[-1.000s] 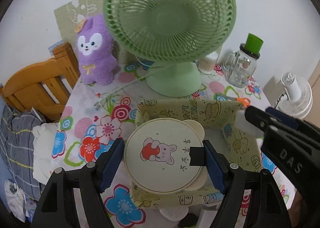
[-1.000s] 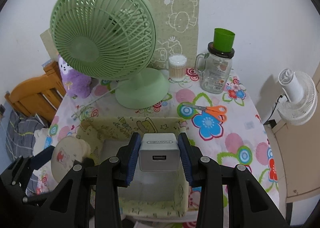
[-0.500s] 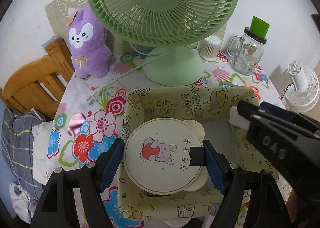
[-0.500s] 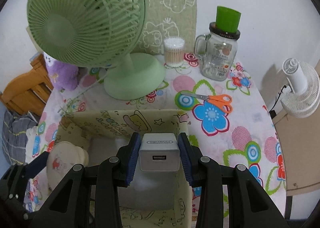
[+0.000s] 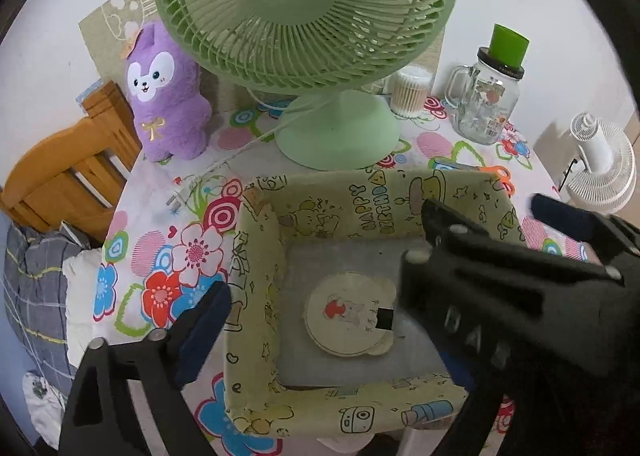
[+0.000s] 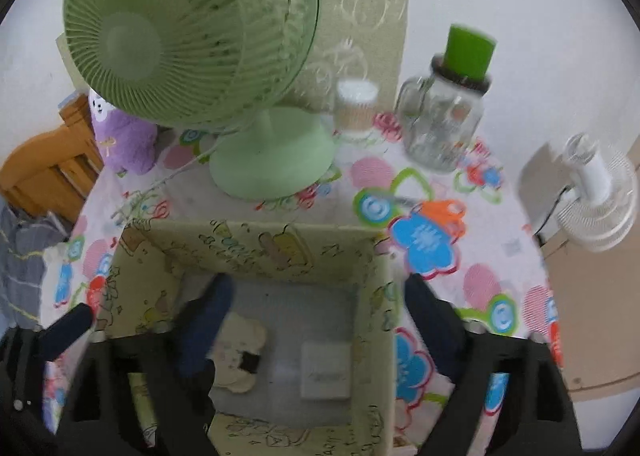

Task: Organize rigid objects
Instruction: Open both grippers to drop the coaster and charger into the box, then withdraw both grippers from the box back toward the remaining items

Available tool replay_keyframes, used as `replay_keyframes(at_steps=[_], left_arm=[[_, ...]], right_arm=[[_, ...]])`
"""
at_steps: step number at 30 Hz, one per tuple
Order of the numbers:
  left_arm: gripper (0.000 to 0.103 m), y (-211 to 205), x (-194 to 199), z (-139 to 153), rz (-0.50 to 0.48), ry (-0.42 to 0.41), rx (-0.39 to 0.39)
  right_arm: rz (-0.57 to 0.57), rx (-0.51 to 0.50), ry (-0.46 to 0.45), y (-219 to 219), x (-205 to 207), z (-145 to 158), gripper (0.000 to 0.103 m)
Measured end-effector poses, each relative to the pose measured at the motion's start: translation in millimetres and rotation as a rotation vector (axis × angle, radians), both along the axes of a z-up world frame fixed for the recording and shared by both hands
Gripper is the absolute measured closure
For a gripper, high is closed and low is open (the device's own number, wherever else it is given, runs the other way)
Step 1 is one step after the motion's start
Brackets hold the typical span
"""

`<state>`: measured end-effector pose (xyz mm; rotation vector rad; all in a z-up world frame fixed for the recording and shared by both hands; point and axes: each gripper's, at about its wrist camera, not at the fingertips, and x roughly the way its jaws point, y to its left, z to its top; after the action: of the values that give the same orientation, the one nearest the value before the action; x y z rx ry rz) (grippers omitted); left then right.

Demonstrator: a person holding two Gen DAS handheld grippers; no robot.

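Note:
A yellow cartoon-print fabric box (image 5: 260, 264) (image 6: 256, 244) stands on the flowered tablecloth. A round cream disc with a bear picture (image 5: 350, 314) (image 6: 236, 356) lies flat on its grey floor. A white USB charger block (image 6: 326, 370) lies beside the disc, to its right. My left gripper (image 5: 316, 320) is open and empty above the box; only its left finger (image 5: 204, 332) shows clearly. My right gripper (image 6: 316, 320) is open and empty over the box and crosses the left wrist view (image 5: 500, 276), hiding the charger there.
A green desk fan (image 5: 312, 16) stands behind the box with a purple plush (image 5: 168, 96), a cotton-swab tub (image 5: 410, 90) and a glass jar with a green lid (image 5: 490, 96). Orange scissors (image 6: 436, 212) lie right of the box. A white fan (image 5: 600, 164) and wooden chair (image 5: 68, 176) flank the table.
Both grippers opened. The disc dropped from the left gripper and the charger from the right gripper onto the box floor. The right gripper moved further over the box.

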<state>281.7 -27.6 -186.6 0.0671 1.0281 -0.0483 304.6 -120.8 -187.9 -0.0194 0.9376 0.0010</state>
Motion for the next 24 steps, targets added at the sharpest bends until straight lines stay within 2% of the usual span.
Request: replay_keyframes(at_steps=[3,7,16,24], left_arm=[[0.0,1,-2,5,-0.002,-0.015,0.002],[0.0,1,-3,8,-0.014,-0.011,-0.004],[0.0,1,-16,13,-0.013,-0.001,-0.006],[0.0,2,-29,28,-0.018,-0.029,-0.024]], right_arm=[[0.01,-0.002,-0.01,1,-5,4,0.006],[0.001,0.042,0.03,-4,-9,3,0.006],[-0.03,0.038,0.035,-11,-28,9,0.006],[-0.037,0.107,0.037,-23,-41,21,0.006]])
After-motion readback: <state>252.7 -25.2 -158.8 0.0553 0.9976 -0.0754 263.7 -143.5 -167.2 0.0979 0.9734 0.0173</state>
